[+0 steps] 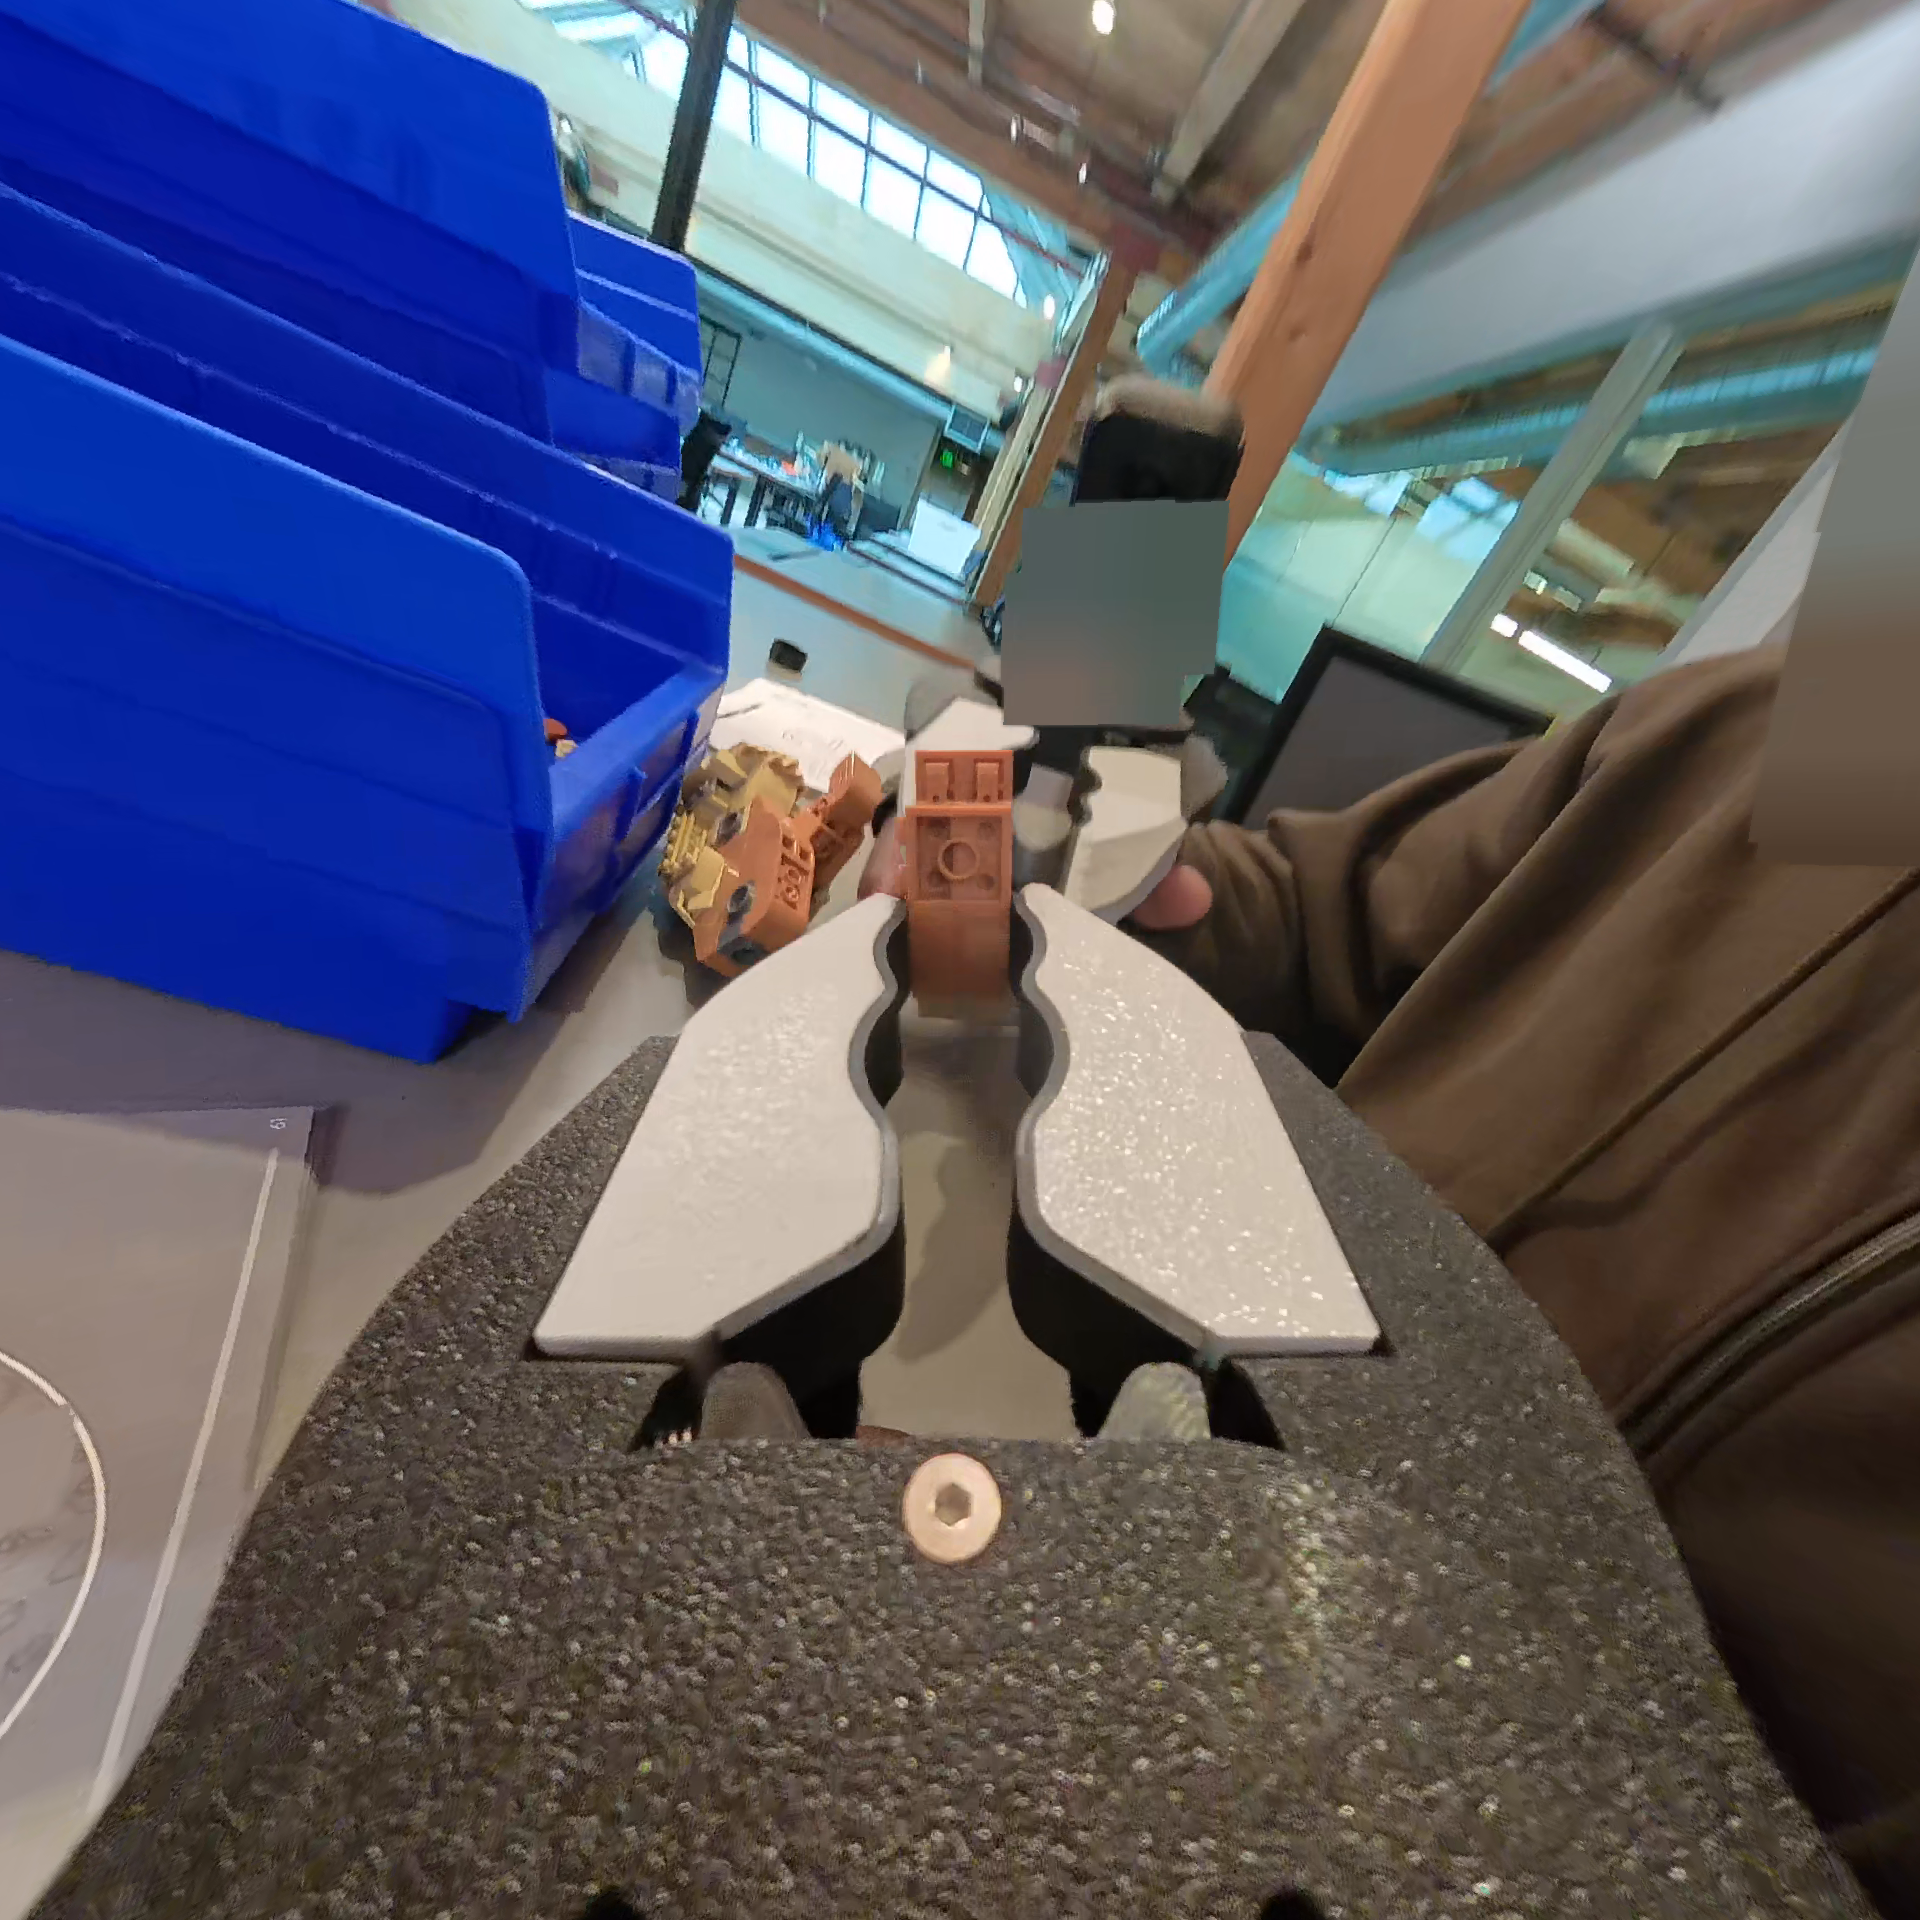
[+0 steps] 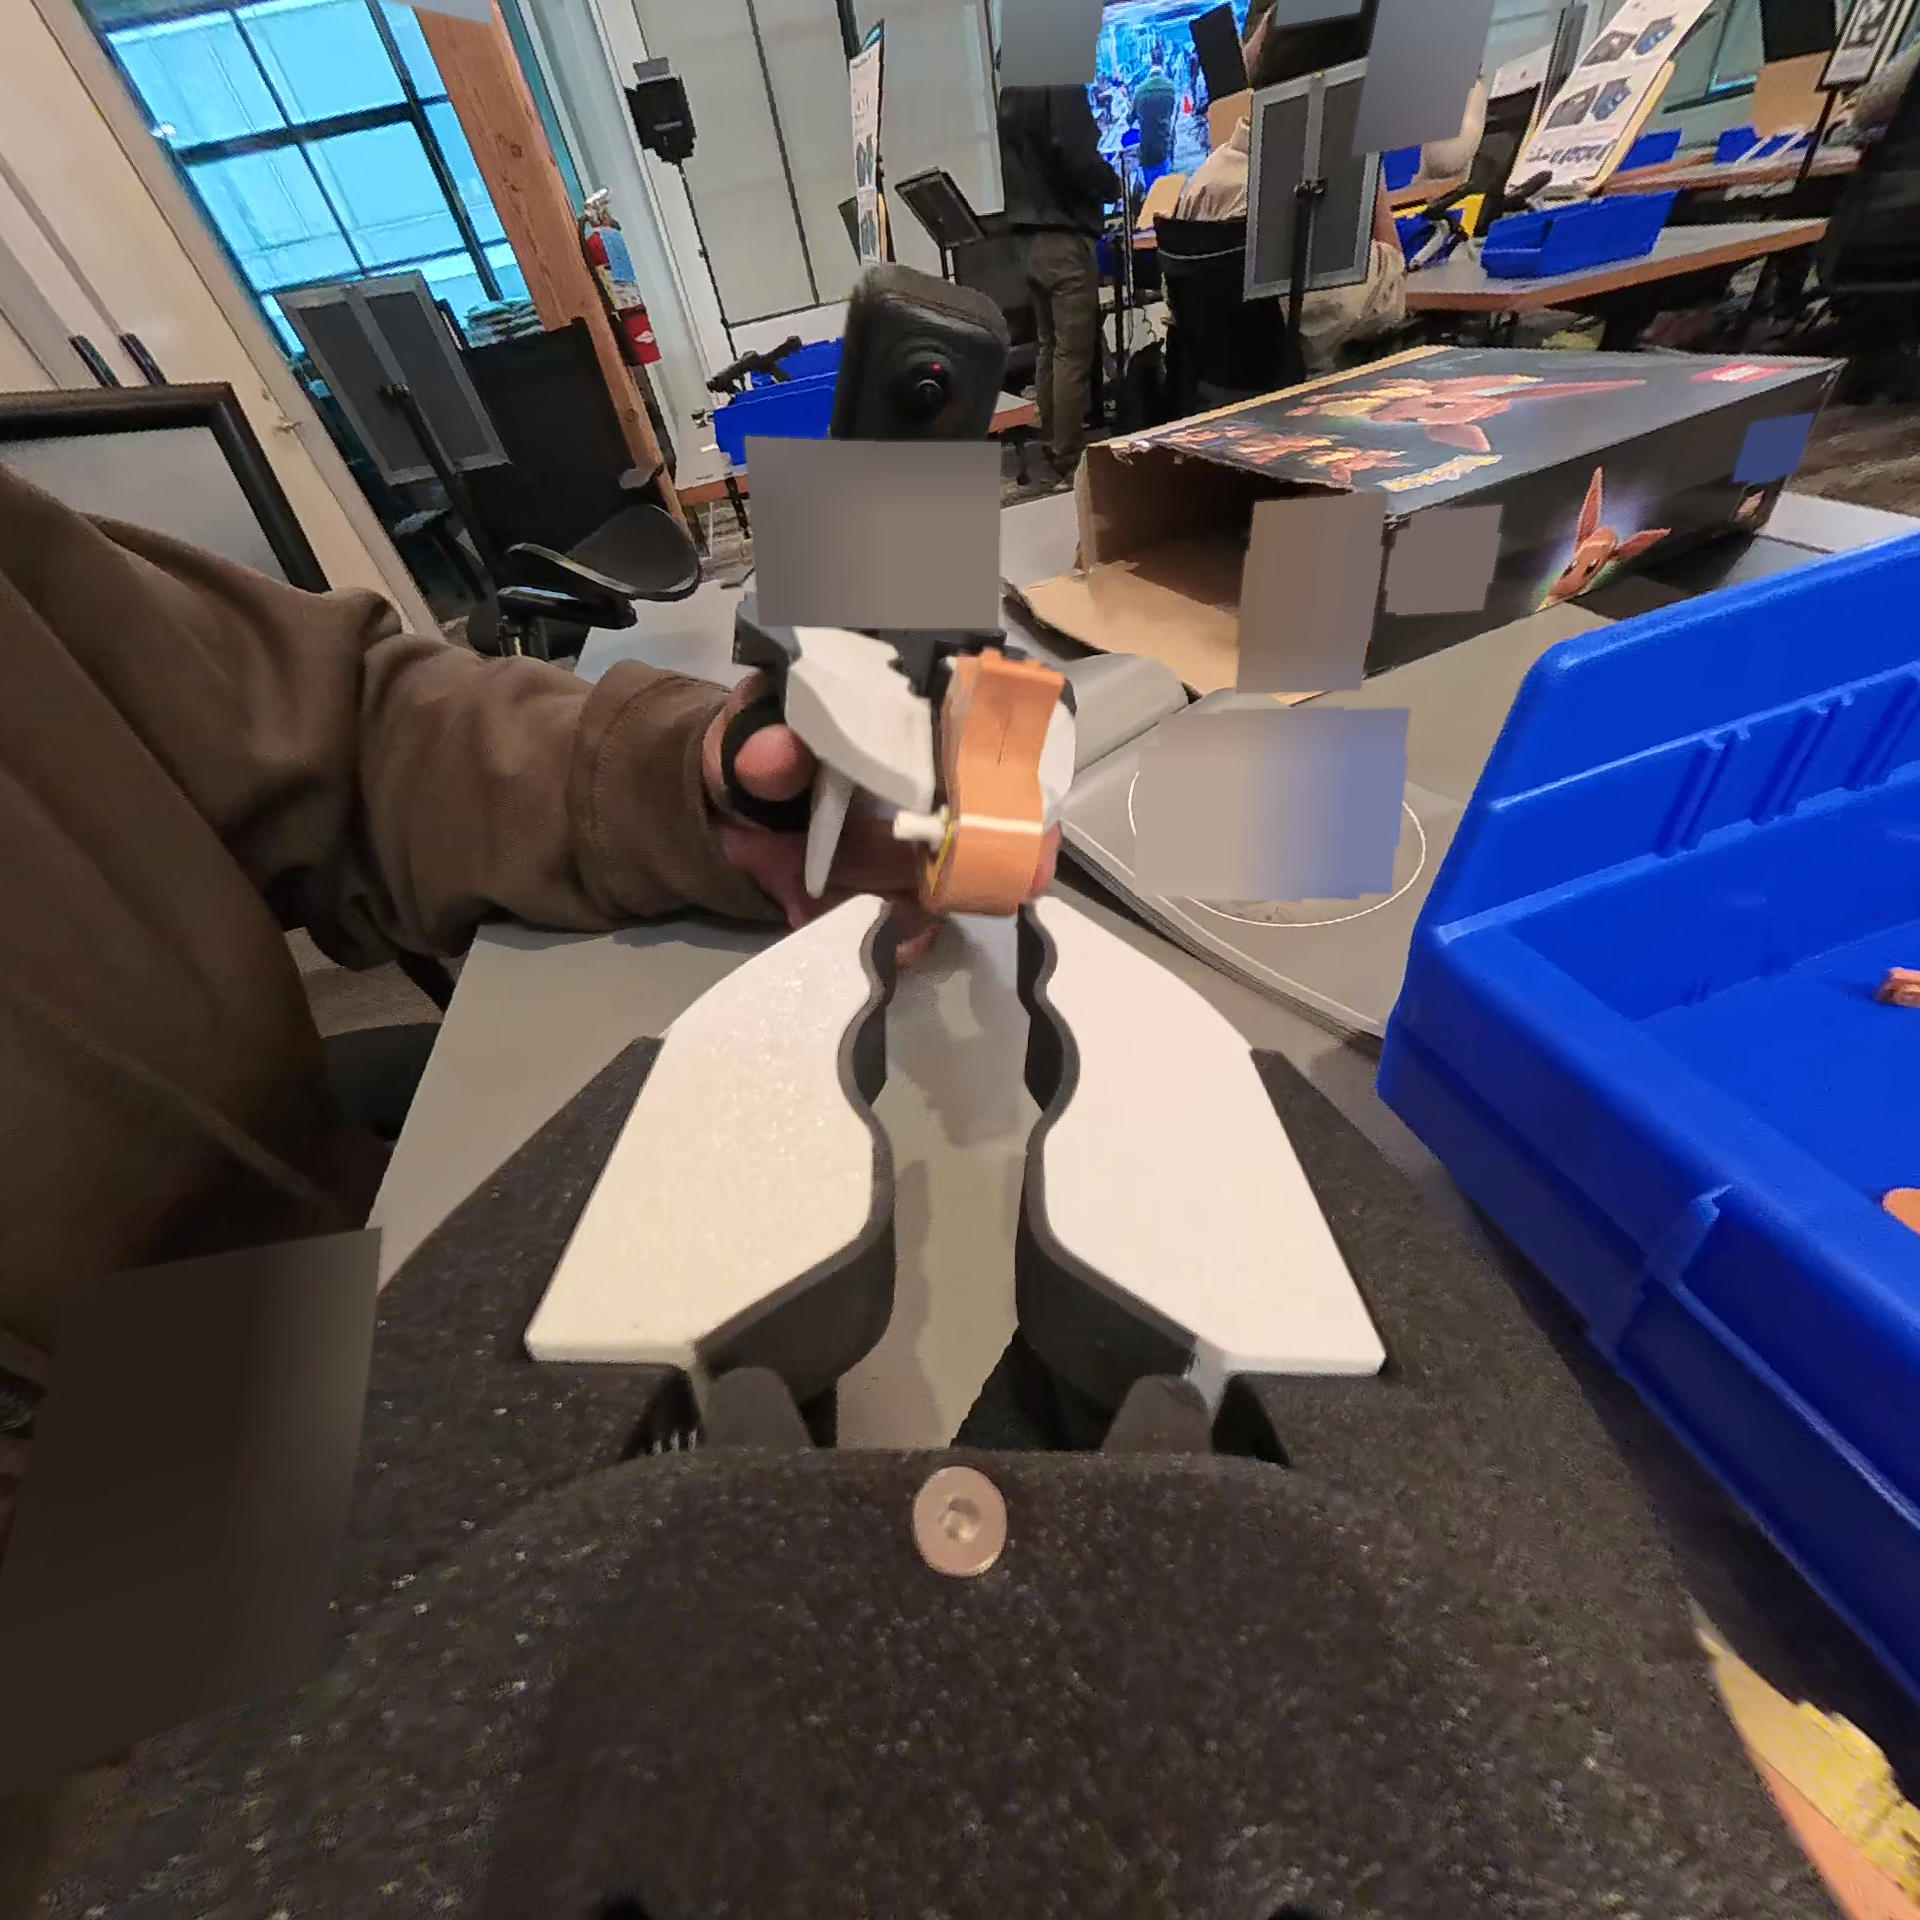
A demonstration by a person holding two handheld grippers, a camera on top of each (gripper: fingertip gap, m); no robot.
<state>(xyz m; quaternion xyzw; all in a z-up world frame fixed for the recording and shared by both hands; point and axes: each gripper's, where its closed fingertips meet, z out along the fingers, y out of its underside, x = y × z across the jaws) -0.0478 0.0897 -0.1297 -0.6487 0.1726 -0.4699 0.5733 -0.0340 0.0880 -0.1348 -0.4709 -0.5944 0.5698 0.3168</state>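
Here, my left gripper (image 1: 956, 914) carries an orange brick assembly (image 1: 958, 883), clamped between its two grey fingers (image 1: 800, 997) near the tips, both pads pressed on its sides. The jaws stand narrowly apart, by the width of the piece. The assembly stands upright above the grey table (image 1: 582, 997), its studded underside facing my left camera; from the right wrist view it shows as a curved orange part (image 2: 992, 790) with a small white pin (image 2: 914, 826) projecting sideways.

My right gripper (image 2: 956, 925) sits just beside the assembly, tips pointed at it (the two grippers face each other). Its jaws are slightly apart; the orange part lies at their tips, but I cannot tell whether the pads press on it.

Further out: a partly built orange and tan model (image 1: 748, 852) lies on the table beside stacked blue bins (image 1: 312, 623). A grey booklet (image 2: 1247, 935) lies open, near another blue bin (image 2: 1662, 987). An opened cardboard box (image 2: 1455, 468) rests behind
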